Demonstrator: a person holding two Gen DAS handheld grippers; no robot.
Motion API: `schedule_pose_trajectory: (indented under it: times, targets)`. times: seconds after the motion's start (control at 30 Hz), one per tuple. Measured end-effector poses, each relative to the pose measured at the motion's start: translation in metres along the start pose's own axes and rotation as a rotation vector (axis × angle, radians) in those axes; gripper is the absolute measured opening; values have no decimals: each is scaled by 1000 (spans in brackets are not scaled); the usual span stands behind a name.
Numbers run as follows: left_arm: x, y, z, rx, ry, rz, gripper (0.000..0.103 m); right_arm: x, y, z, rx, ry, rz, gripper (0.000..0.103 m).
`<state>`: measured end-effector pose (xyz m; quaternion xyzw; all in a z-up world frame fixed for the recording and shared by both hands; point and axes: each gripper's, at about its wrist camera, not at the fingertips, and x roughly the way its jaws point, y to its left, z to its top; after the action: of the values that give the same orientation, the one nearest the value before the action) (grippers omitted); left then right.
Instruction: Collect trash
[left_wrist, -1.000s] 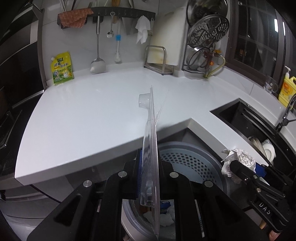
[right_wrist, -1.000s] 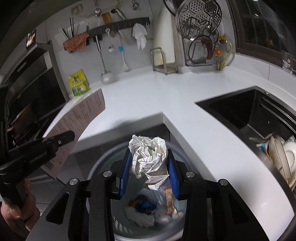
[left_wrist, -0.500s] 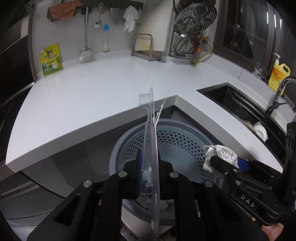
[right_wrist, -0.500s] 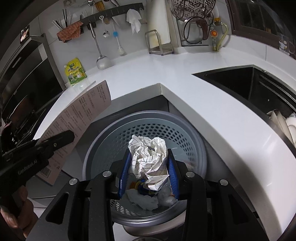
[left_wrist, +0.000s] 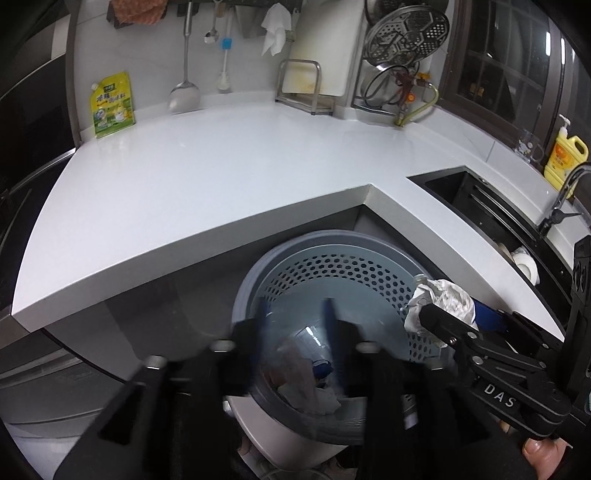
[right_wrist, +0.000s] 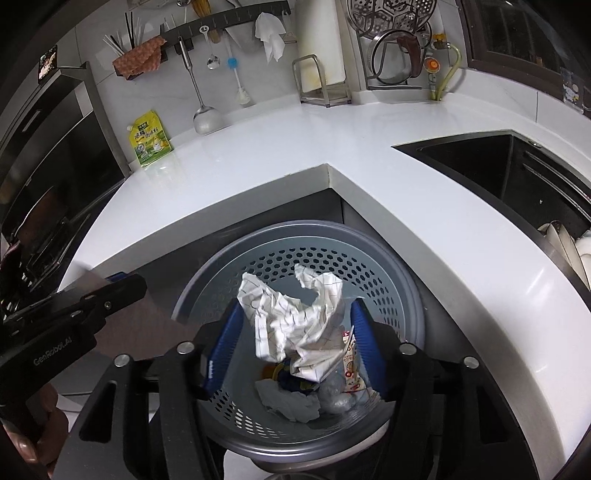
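Observation:
A grey perforated trash bin (right_wrist: 402, 280) stands below the corner of the white counter (right_wrist: 295, 147) and holds tissue (right_wrist: 288, 402) and wrappers. My right gripper (right_wrist: 295, 306) hangs over it with its jaws opening. The crumpled checked paper (right_wrist: 295, 325) is loose between the blue pads (right_wrist: 221, 350), unfolding. My left gripper (left_wrist: 295, 306) is blurred over the bin (left_wrist: 332, 251), jaws opening, nothing pressed between them. The clear plastic package (left_wrist: 306, 339) shows faintly below them, inside the bin. In the right wrist view its brown card (right_wrist: 147, 325) is a blur under the left gripper (right_wrist: 122, 284).
A black sink (right_wrist: 498, 170) with dishes lies to the right. A yellow pouch (right_wrist: 149, 142), ladle (right_wrist: 207, 114), rack (right_wrist: 321, 85) and steamer stand along the back wall. A yellow soap bottle (left_wrist: 563, 158) stands by the tap. A hand (left_wrist: 543, 448) holds the right gripper's handle.
Both grippers have opened. The clear package has left the left jaws and dropped toward the bin. The crumpled paper has loosened and spread between the right pads. The left gripper sank nearer the bin.

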<state>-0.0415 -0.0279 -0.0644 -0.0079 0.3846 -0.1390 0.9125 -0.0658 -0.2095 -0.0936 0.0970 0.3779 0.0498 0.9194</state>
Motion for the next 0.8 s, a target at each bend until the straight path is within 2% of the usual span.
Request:
schedule_pose_trajectory:
  times: [0.03, 0.2, 0.33, 0.5, 0.63, 0.8]
  targets:
    - [-1, 2, 0, -8, -7, 4, 55, 1, -1, 0, 3, 2, -1, 60]
    - [-4, 7, 2, -22, -16, 15, 56, -1, -2, 0, 11, -5, 1, 61]
    - [-5, 10, 4, -29, -17, 36, 63, -4, -2, 0, 14, -16, -2, 62]
    - [-8, 13, 6, -37, -29, 73, 68, -5, -2, 0, 17, -20, -12, 65]
    - [-13, 13, 8, -31, -53, 108, 76, -6, -2, 0, 21, -23, -20, 66]
    - [-17, 16, 11, -33, -63, 136, 79, -5, -1, -1, 24, -22, -30, 68]
